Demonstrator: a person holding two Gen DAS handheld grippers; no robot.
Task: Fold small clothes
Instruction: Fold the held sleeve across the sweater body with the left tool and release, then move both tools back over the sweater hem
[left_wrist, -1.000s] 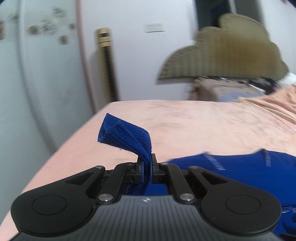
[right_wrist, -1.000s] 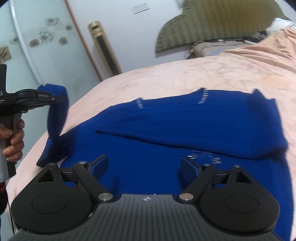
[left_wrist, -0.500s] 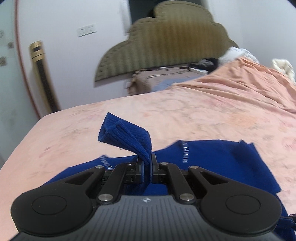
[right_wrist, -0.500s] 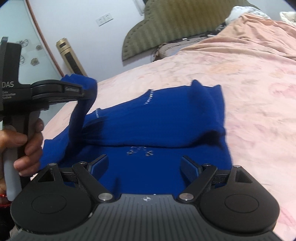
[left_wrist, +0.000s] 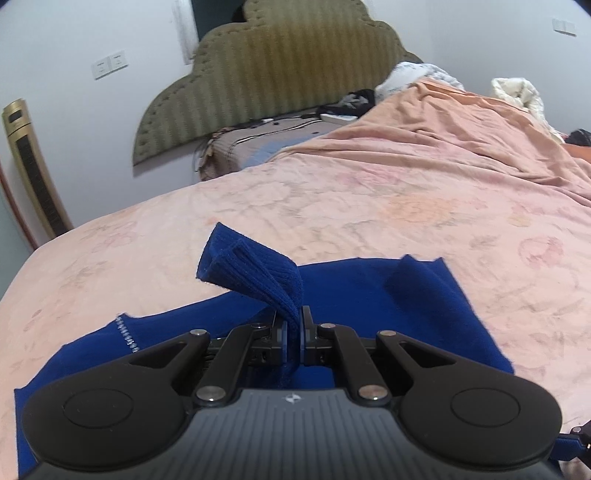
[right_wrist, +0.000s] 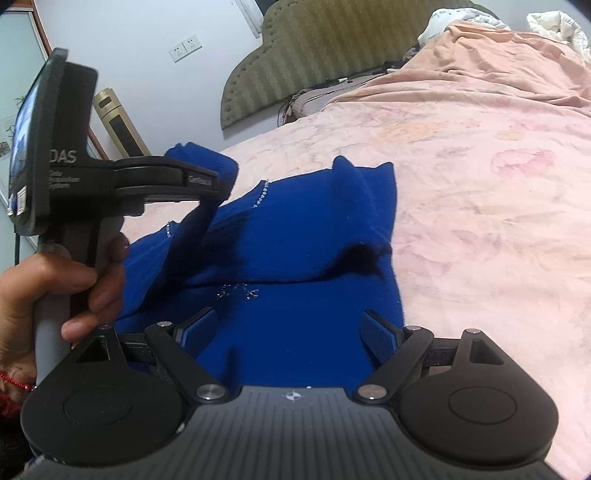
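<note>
Blue knit sweater (right_wrist: 303, 236) lies spread on the pink bedsheet (left_wrist: 369, 195), near edge of the bed, partly folded: a layer is already turned over across the middle, and a raised fold stands at its far right corner.

Left gripper (left_wrist: 293, 334): jaws pinched tight on a ribbed cuff (left_wrist: 251, 269), most likely the sleeve end, with the cuff sticking up and far-left past the jaws. In the right wrist view the left gripper (right_wrist: 218, 181) is held up above the sweater's left side, and the sleeve hangs from it down to the garment body. Person's left hand (right_wrist: 59, 291) grips the handle.

Right gripper (right_wrist: 291, 332): jaws wide, nothing between them, hovering just over the near part of the sweater; contact with the fabric can't be told.

Step in hand, as I judge it: sleeve fold, with the left sleeve lifted and being carried in over the body. Fold roughly midway, not finished.

Next move calls for: bring the cuff right across the torso, lower it flat, then open the left jaws. Right gripper could press the near body to stop the knit dragging. Risk: soft knit bunches or the sleeve twists when released.

Olive headboard (left_wrist: 273, 74) and a gold tower unit (left_wrist: 33, 177) far behind.
</note>
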